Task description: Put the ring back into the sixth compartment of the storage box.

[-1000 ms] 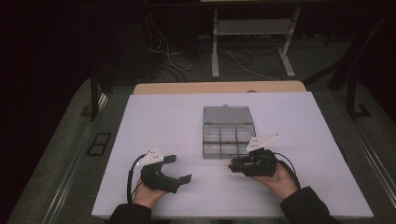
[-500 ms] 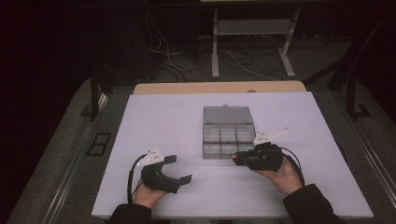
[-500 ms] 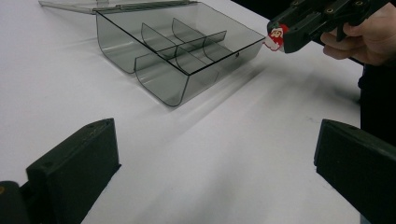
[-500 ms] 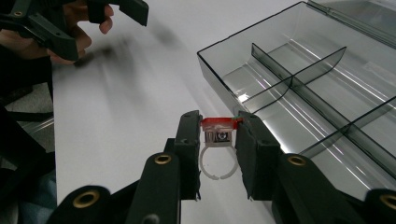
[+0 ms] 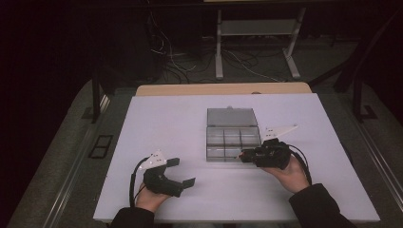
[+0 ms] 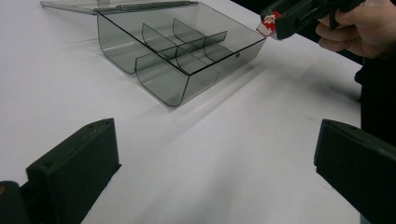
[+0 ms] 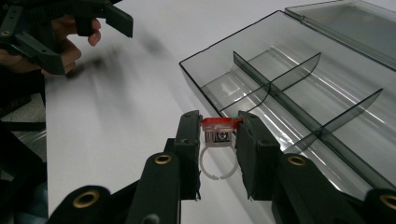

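White and evenly lit, the worktop (image 5: 180,123) sits in a dark room, with cables and a metal stand on the floor in the upper part of the high view. Near the middle of that view lies a smoky clear plastic organiser box (image 5: 233,140), its lid folded back flat toward the top of the frame and its tray split by thin dividers into several compartments, all bare as far as the frames show.

At the lower right of the high view, the right hand-held gripper (image 5: 243,155) points toward the box's lower right corner. In the right gripper view its two black jaws are closed on a small toy ring (image 7: 217,140): the pads clamp the red-topped charm from either side while the pale open band hangs below them. The ring is held just in front of the box's near wall, above the worktop, not inside any compartment.

At the lower left of the high view, the left hand-held gripper (image 5: 183,172) rests well apart from the box, its jaws spread wide with nothing between them, bare worktop showing in the gap.
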`<state>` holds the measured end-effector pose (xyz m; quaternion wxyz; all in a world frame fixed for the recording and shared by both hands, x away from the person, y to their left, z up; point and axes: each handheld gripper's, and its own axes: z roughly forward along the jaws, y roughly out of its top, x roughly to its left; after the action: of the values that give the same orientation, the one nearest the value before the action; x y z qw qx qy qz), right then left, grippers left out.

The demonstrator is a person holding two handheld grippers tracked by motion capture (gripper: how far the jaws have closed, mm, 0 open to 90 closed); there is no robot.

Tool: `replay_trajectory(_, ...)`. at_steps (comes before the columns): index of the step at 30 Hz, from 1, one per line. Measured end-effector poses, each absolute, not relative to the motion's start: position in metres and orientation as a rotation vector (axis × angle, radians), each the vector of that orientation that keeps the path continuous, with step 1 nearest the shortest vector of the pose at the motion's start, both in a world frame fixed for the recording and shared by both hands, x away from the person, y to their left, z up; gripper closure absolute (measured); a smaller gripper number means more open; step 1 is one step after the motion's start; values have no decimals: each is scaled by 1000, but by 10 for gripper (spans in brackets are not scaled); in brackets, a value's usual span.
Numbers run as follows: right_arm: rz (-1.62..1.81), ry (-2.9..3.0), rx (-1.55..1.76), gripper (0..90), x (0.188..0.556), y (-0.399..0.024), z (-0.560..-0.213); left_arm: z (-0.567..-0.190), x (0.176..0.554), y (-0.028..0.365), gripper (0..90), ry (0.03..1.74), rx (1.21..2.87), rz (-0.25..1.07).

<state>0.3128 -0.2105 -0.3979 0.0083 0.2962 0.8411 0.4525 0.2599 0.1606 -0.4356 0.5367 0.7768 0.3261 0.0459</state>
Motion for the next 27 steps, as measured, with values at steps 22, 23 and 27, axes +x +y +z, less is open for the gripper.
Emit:
replay_trajectory(22, 1396, 2597, 973, 702, 336, -219, -385, -435, 260, 160, 0, 775, 1849, 112)
replay_trajectory(23, 1392, 2594, 983, 702, 337, -219, -383, -435, 259, 160, 0, 777, 1848, 110)
replay_trajectory(27, 1392, 2580, 994, 702, 342, -223, -379, -435, 260, 160, 0, 775, 1848, 111)
